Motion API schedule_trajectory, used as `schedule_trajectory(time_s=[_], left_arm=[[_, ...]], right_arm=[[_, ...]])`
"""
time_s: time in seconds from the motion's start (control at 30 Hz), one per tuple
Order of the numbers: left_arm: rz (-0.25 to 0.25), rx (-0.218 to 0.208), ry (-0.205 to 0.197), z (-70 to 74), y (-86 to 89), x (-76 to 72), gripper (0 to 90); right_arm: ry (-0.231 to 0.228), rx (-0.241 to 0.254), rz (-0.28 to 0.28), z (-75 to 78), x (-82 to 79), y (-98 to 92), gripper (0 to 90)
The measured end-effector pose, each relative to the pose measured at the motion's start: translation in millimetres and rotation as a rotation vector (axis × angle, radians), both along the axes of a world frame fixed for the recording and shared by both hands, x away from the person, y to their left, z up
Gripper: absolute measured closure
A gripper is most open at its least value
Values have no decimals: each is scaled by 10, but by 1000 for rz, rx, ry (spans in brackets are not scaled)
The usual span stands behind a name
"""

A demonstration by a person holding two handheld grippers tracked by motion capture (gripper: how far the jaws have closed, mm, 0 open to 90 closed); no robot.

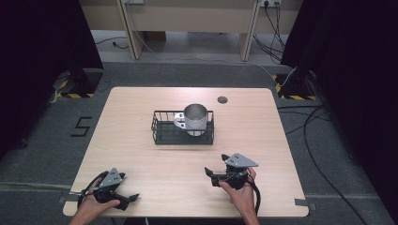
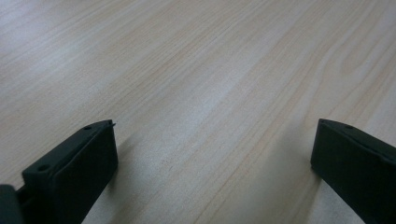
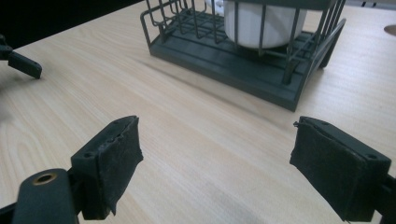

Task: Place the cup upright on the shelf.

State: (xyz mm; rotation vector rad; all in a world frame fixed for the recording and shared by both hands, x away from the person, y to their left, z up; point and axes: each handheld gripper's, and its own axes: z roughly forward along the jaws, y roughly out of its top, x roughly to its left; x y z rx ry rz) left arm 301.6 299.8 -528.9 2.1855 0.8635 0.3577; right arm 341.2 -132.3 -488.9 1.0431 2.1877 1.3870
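Cup (image 1: 195, 118) stands upright in wire basket (image 1: 162, 129), far and slightly left of right gripper (image 1: 217, 172), the nearer one; both grippers' jaws apart, empty. Left gripper (image 1: 127, 198) rests near-left.

Even overhead light; pale wooden table (image 1: 141, 154) bright, surroundings dark at 9 and 3 o'clock. Soft glare on the wood in left gripper view. Near black jaws blurred; short soft shadows under them.

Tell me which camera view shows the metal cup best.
The high view: the metal cup stands whole and upright inside the wire basket. The right gripper view shows its lower part behind the bars. The left gripper view shows table.
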Motion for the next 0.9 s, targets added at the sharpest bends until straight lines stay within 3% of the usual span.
schedule_trajectory(time_s=[0.23, 0.9], left_arm=[[1, 0, 0, 0, 0, -1, 0], [1, 0, 0, 0, 0, -2, 0]], right_arm=[[-2, -7, 11, 14, -59, -18, 154], [55, -6, 29, -152, -243, -119, 151]])
